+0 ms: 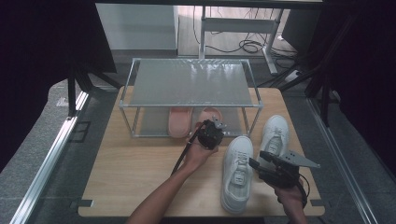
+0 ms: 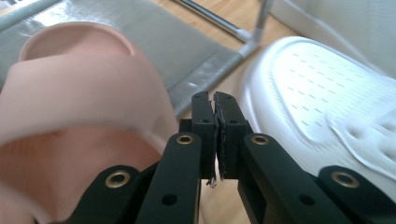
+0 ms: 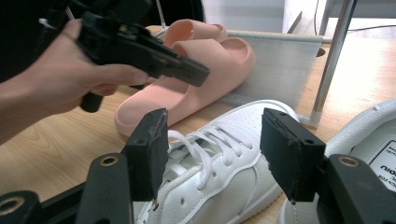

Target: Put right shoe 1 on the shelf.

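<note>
Slipper (image 2: 70, 93): pink, thick-soled, broad strap, just beside left gripper (image 2: 215, 105), fingers closed and empty. Right gripper (image 3: 212, 154) fingers wide over white sneaker (image 3: 210, 186).

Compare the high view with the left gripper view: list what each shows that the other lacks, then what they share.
High view alone: the whole grey metal two-tier shoe rack, a second pink foam slide sandal, a second white lace-up sneaker, the open right gripper, and the wooden table's edges.

Left gripper view alone: the left gripper close up, jaws shut with nothing between them.

Shared: the near pink slide sandal, the near white sneaker, the rack's lower shelf.
</note>
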Demonstrator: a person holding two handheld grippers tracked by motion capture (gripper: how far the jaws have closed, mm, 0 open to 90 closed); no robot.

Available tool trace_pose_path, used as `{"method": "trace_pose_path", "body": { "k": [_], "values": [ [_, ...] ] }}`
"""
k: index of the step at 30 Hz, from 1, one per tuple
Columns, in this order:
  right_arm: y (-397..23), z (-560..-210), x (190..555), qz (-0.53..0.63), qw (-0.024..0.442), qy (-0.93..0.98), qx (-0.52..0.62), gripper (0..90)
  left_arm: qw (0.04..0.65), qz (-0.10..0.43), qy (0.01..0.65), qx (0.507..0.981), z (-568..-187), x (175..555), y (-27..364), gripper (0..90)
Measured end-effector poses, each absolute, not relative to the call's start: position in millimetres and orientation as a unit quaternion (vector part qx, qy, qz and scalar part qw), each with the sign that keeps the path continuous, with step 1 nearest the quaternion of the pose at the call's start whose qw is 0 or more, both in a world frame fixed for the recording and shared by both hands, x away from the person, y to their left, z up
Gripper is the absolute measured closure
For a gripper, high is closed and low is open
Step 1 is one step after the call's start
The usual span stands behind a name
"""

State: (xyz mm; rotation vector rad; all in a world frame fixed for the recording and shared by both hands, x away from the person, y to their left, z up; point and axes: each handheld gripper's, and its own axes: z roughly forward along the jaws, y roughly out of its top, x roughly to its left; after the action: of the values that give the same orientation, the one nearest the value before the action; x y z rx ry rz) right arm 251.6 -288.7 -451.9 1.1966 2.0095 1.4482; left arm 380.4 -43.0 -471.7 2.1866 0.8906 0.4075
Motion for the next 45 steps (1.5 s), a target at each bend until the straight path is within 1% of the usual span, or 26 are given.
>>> {"method": "trace_pose_path", "body": {
  "k": [14, 22, 27, 38, 45],
  "values": [
    [-287.3, -452.3, 251.8, 0.515, 0.194, 0.718, 0.426, 42.5, 0.373, 0.132, 0.309, 0.865, -472.7, 339.4, 3.4, 88.0],
    [-286.4, -452.2, 251.6, 0.515, 0.194, 0.719, 0.425, 42.5, 0.383, 0.105, 0.308, 0.865, -481.9, 319.1, 34.4, 90.0],
    [-285.4, -452.3, 251.7, 0.514, 0.193, 0.719, 0.425, 42.5, 0.38, 0.098, 0.315, 0.864, -491.7, 309.7, 56.1, 90.0],
    [-284.8, -453.3, 252.4, 0.512, 0.193, 0.721, 0.425, 42.5, 0.354, 0.088, 0.318, 0.875, -507.6, 303.8, 77.3, 90.0],
    [-284.0, -453.6, 252.7, 0.512, 0.193, 0.721, 0.424, 42.5, 0.332, 0.089, 0.309, 0.887, -518.8, 303.6, 71.4, 90.0]
  ]
}}
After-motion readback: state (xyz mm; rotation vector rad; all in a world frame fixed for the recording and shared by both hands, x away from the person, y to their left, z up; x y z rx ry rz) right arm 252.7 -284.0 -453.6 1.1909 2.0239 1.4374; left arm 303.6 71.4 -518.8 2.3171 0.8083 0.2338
